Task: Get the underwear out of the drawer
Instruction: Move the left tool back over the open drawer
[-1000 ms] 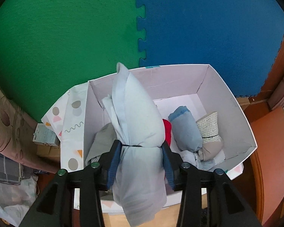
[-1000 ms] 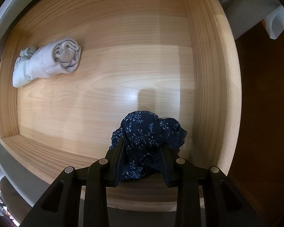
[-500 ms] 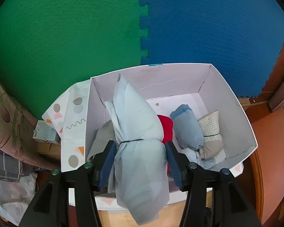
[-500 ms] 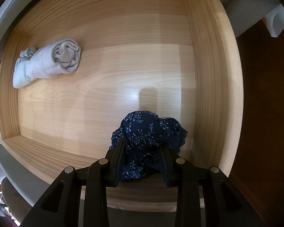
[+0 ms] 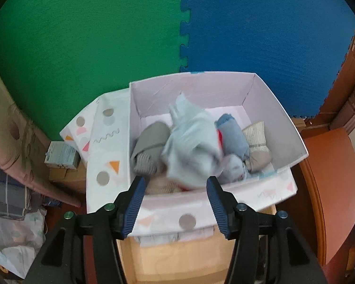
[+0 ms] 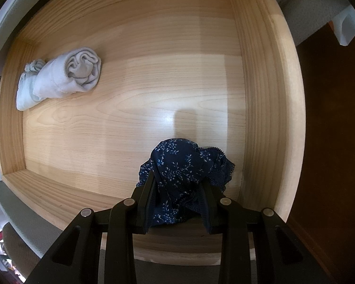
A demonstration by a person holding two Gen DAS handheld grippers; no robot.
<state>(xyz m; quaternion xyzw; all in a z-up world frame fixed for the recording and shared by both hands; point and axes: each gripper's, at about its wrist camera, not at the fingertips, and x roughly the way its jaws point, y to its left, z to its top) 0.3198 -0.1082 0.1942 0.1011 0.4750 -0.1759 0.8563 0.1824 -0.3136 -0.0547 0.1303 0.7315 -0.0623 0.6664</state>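
left tongs [image 5: 175, 197]: jaws apart, nothing pressed between the blue ribbed pads [image 5: 135, 203]. the jaws have just been opening, and the pale blue garment [image 5: 191, 146] lies beyond the tips, blurred, inside the white box [image 5: 281, 123], clear of both pads. the garment rests on other rolled items: a grey-brown roll [image 5: 149, 146] to its left, a blue roll [image 5: 234, 137] to its right, a cream knit bundle [image 5: 256, 139] further right against the box wall, and a red item [image 5: 221, 139] partly covered between the pale garment and the blue roll. the box has a patterned flap [image 5: 101, 146] folded out on its left side. behind the box lie a green foam mat [image 5: 87, 37] and a blue foam mat [image 5: 272, 33], joined by interlocking teeth.

right tongs [image 6: 179, 201]: jaws closed on the navy floral underwear [image 6: 179, 165], which bulges up between the fingers, with a lace edge [image 6: 222, 170] spilling to the right. the tongs point down into the wooden drawer [image 6: 267, 94]. the underwear sits near the drawer's front right corner, low against the drawer floor; whether it touches the floor cannot be told. a rolled white garment [image 6: 61, 80] lies on the drawer floor at the far left, well apart from the tongs.
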